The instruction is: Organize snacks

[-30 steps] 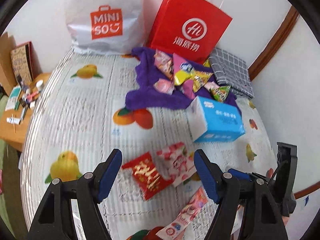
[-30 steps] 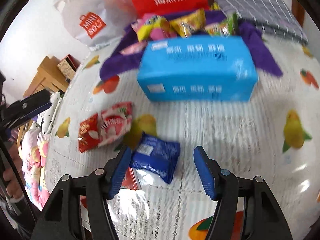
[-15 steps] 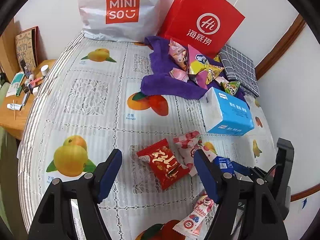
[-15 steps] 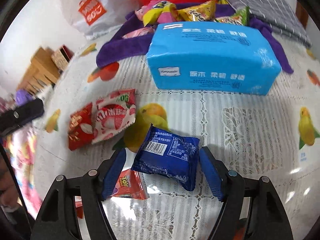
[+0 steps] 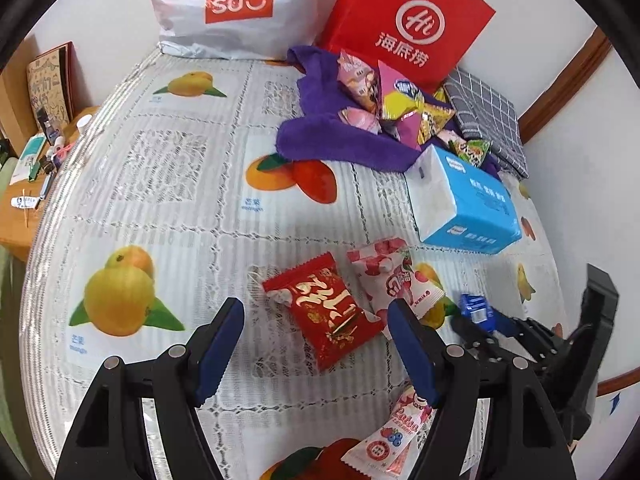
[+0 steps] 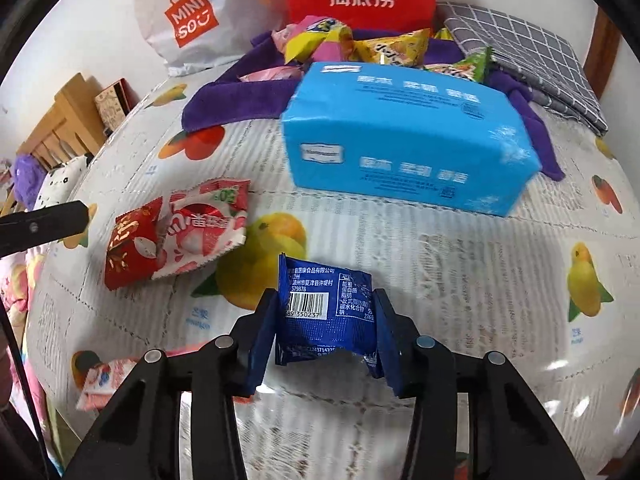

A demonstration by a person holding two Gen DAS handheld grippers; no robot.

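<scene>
A: Well, the blue snack packet (image 6: 326, 312) sits squeezed between the pads of the right gripper (image 6: 325, 334), barcode side up. The jaws have just been closing and now press on both its side edges, so it bulges a little.

B: Where is that on the table?

A: Near the front, over a printed yellow mango on the fruit-print tablecloth (image 6: 460, 264). Left of it lie the red packet (image 6: 128, 246) and the pink-and-white strawberry packet (image 6: 200, 232), overlapping each other. Farther back stands the blue tissue pack (image 6: 404, 140).

B: And the left gripper (image 5: 316, 350)?

A: Its jaws stand wide apart with nothing between the pads, above the cloth; the near corner of the red packet (image 5: 324, 312) shows in the gap. A berry-print wafer packet (image 5: 388, 440) lies near the front edge, partly behind its right finger.

B: Any open room?

A: The whole left half of the cloth is bare of packets out to its striped border. The far right is crowded: a purple towel (image 5: 332, 136) carrying a heap of snacks (image 5: 400, 100), a grey checked cloth (image 5: 484, 120) beside it, then the red paper bag (image 5: 404, 20) and the white Miniso bag (image 5: 236, 4) against the wall. A wooden side table (image 5: 24, 204) sits just beyond the left edge.
</scene>
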